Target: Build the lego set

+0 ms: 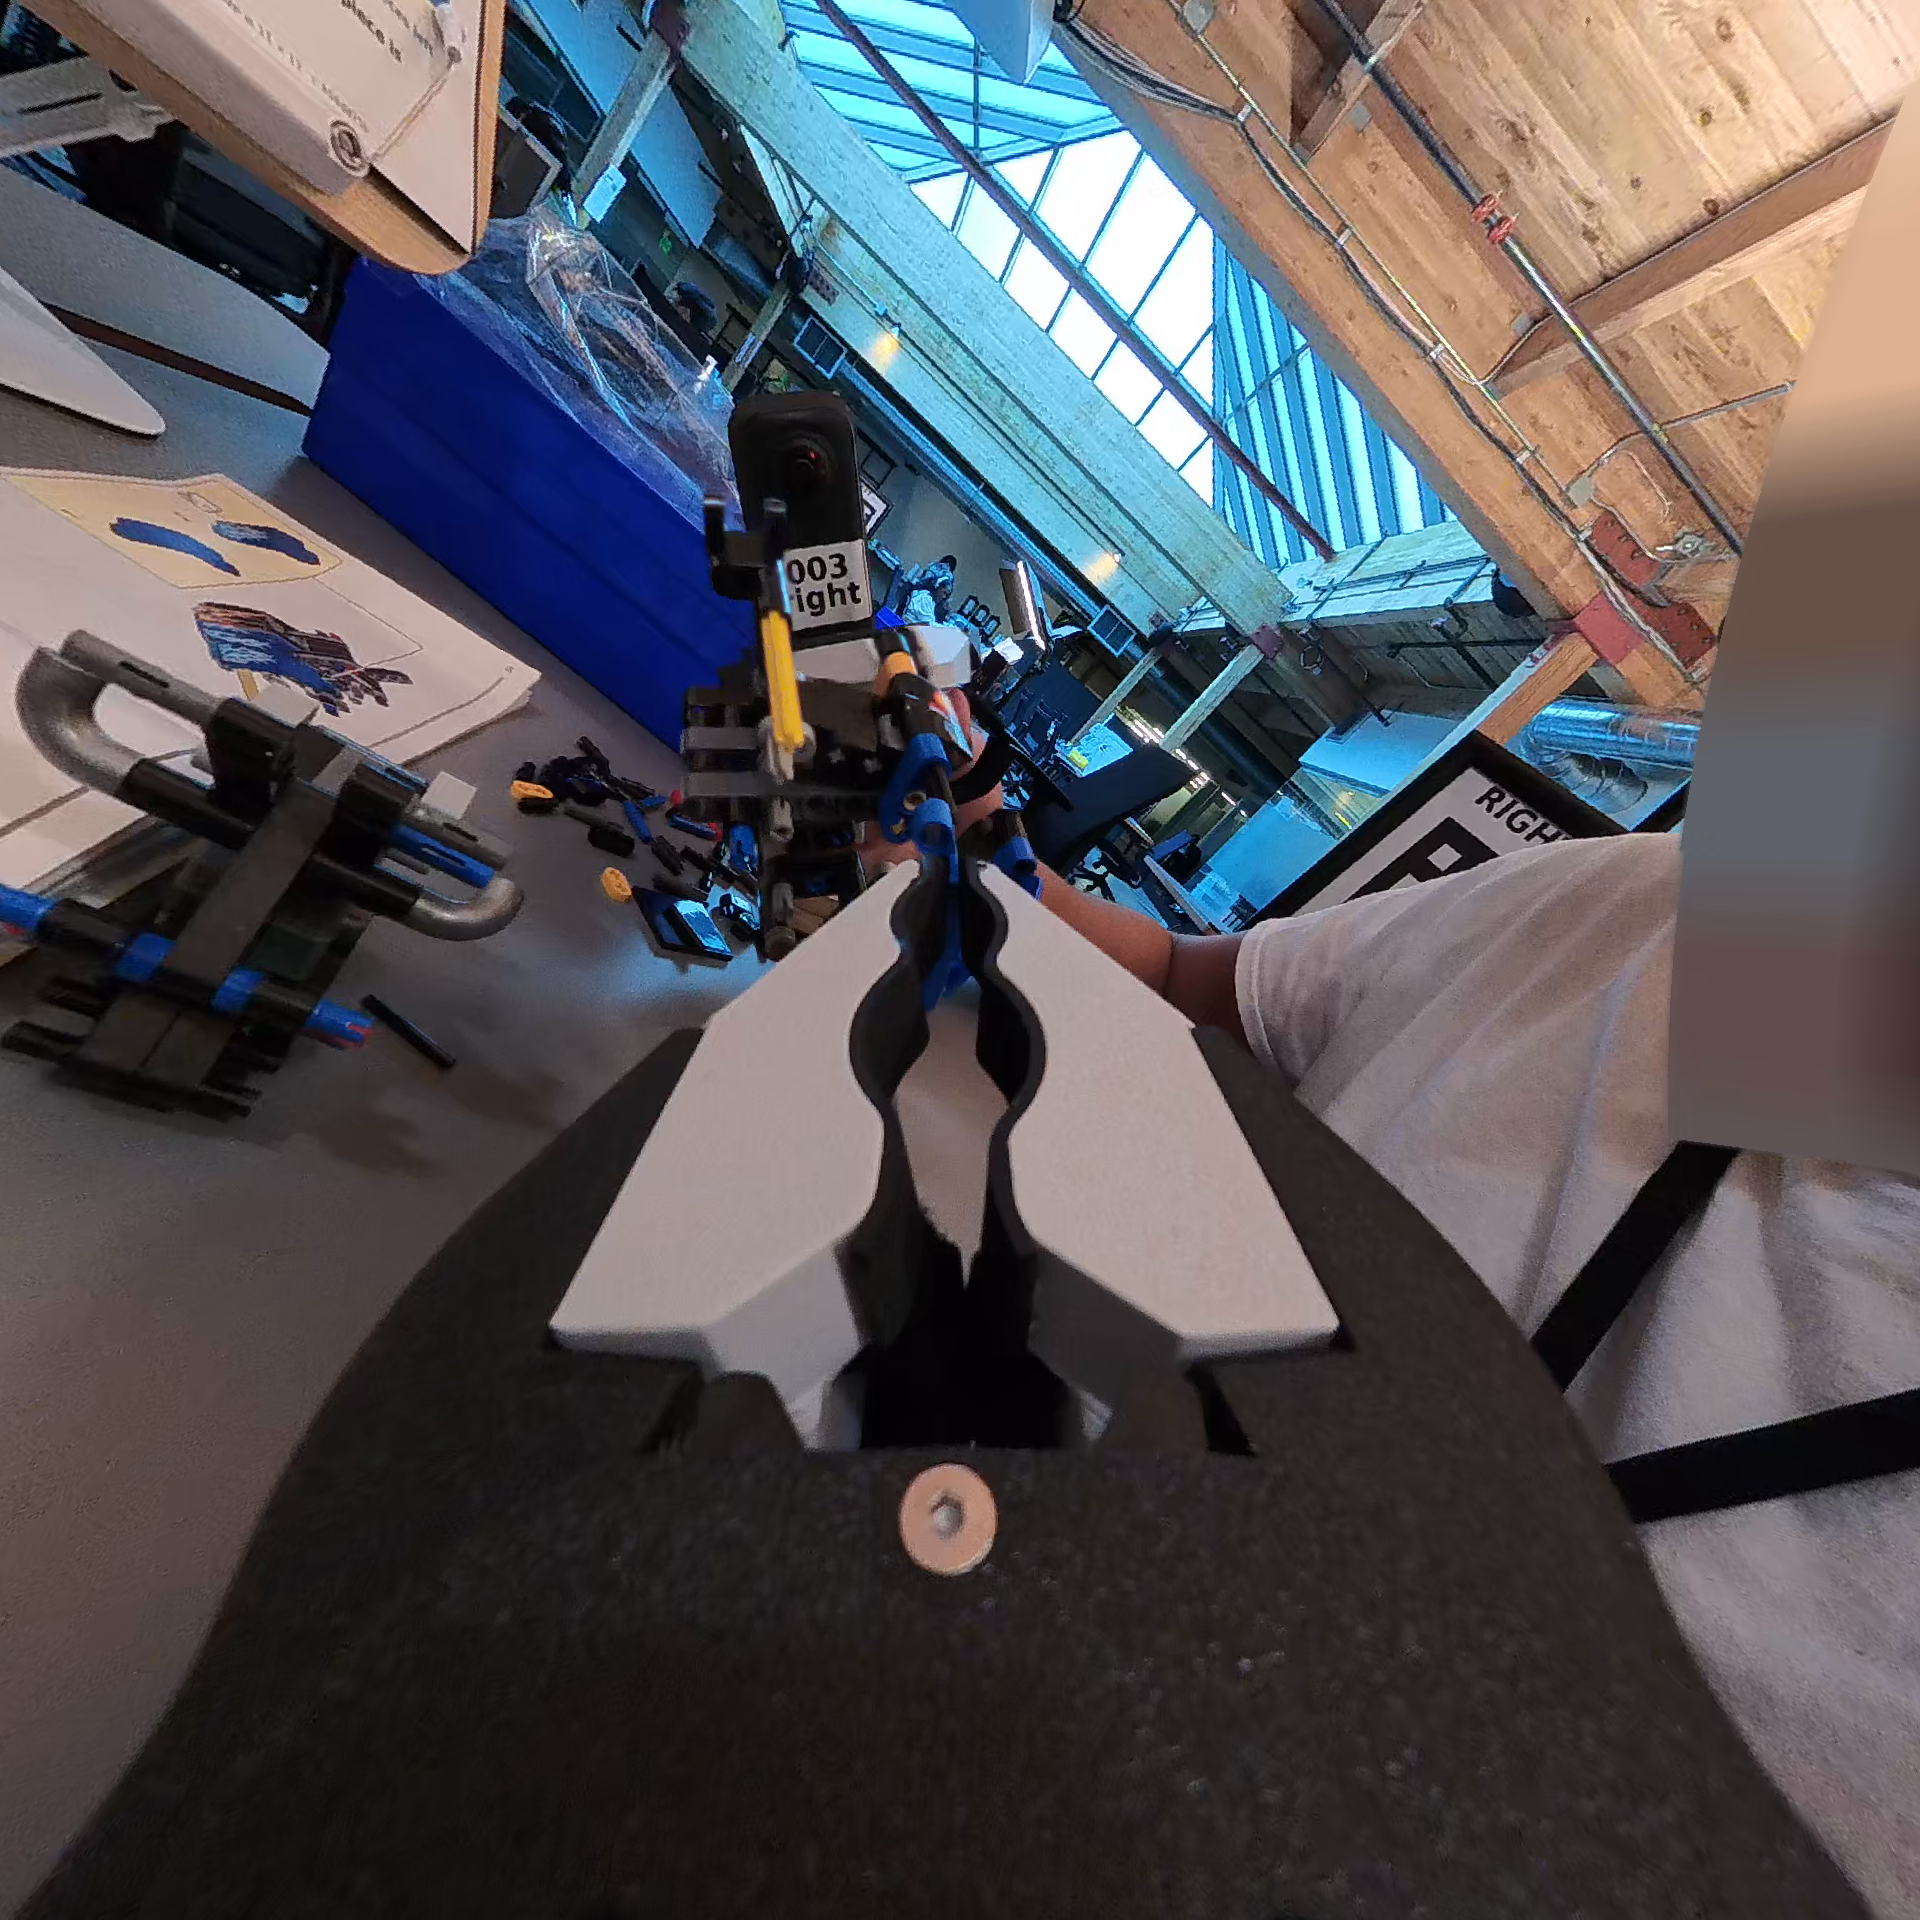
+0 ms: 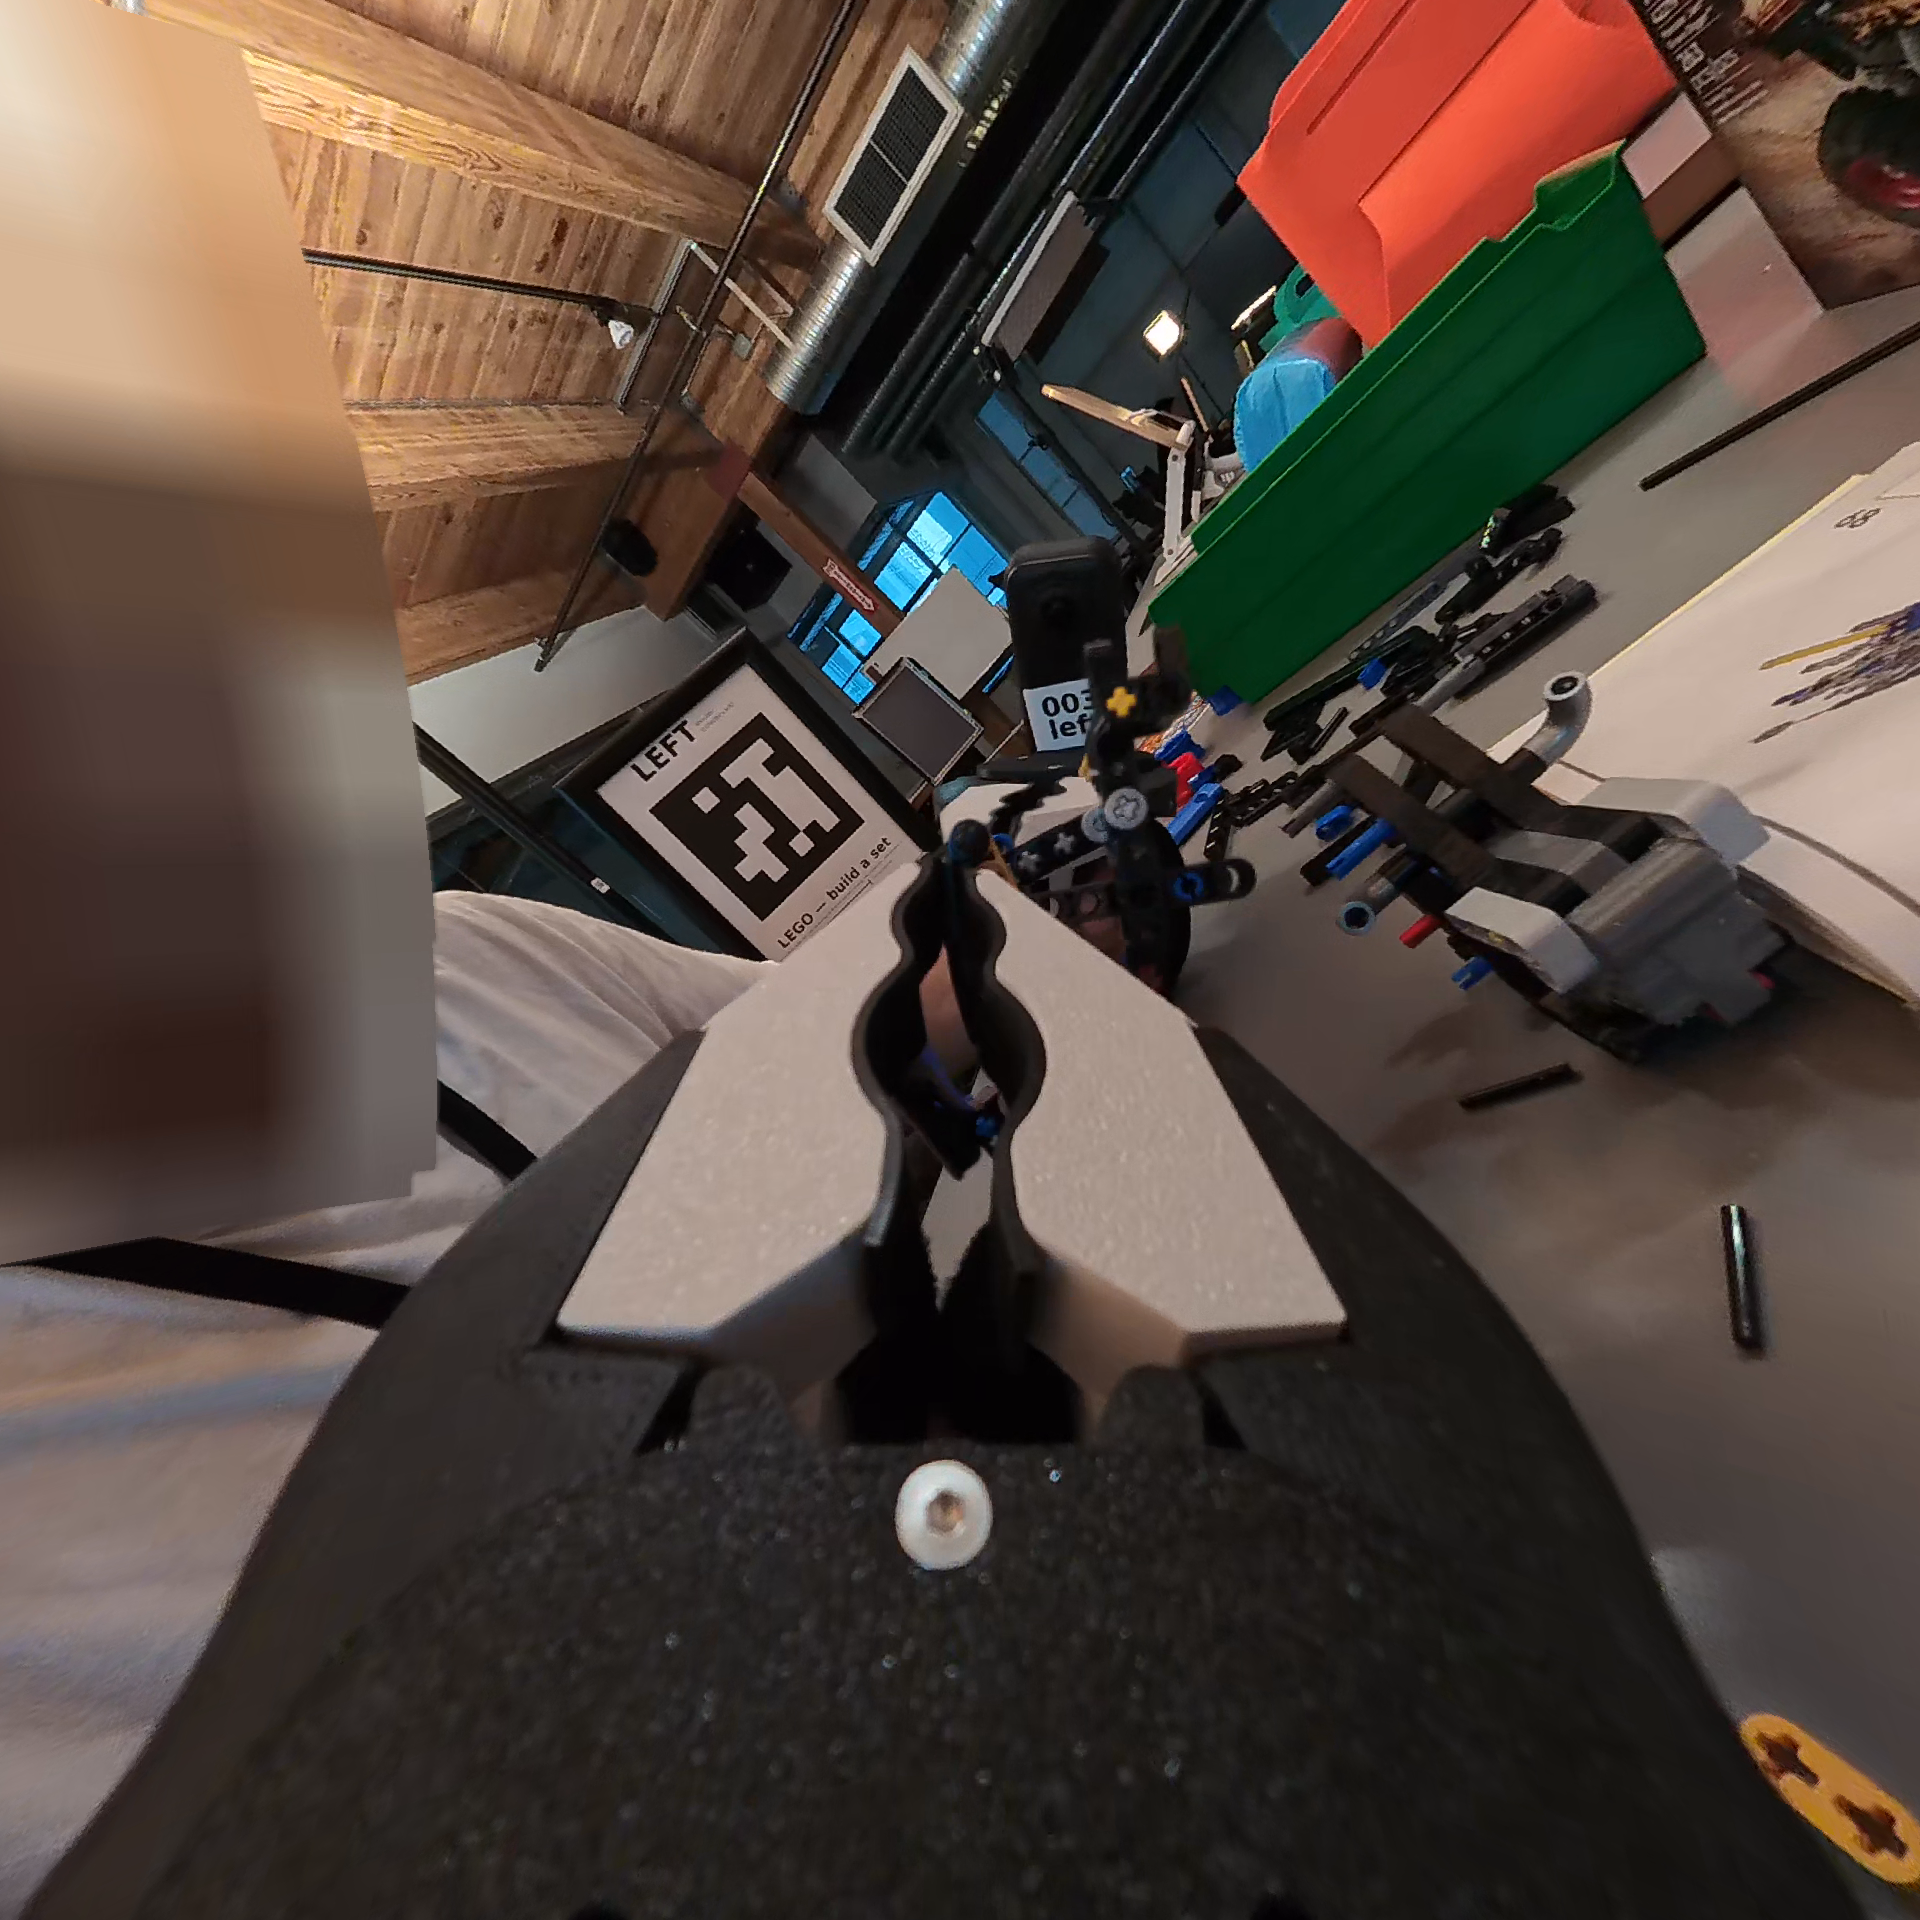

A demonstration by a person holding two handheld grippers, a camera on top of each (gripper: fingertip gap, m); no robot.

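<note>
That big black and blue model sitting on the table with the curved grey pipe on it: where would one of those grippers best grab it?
Probably from above, across the narrow black central spine of the model, jaws closing on its two flat sides. The spine is slim enough for the fingers, and its sides are flat. The grey pipe is rounded and could slip.

My left wrist cam: rides on left gripper (image 1: 948, 883), looks along fingers, rolled steeply, table (image 1: 312, 1247) at left, ceiling upper right. Right wrist cam: same mount on right gripper (image 2: 951, 883), rolled opposite way, table (image 2: 1558, 1195) at right. Views face each other at close range; each catches other's camera. Shared: held assembly (image 1: 810, 748) (image 2: 1127, 831) between tips, chassis (image 1: 239, 883) (image 2: 1590, 883) on table.
</note>
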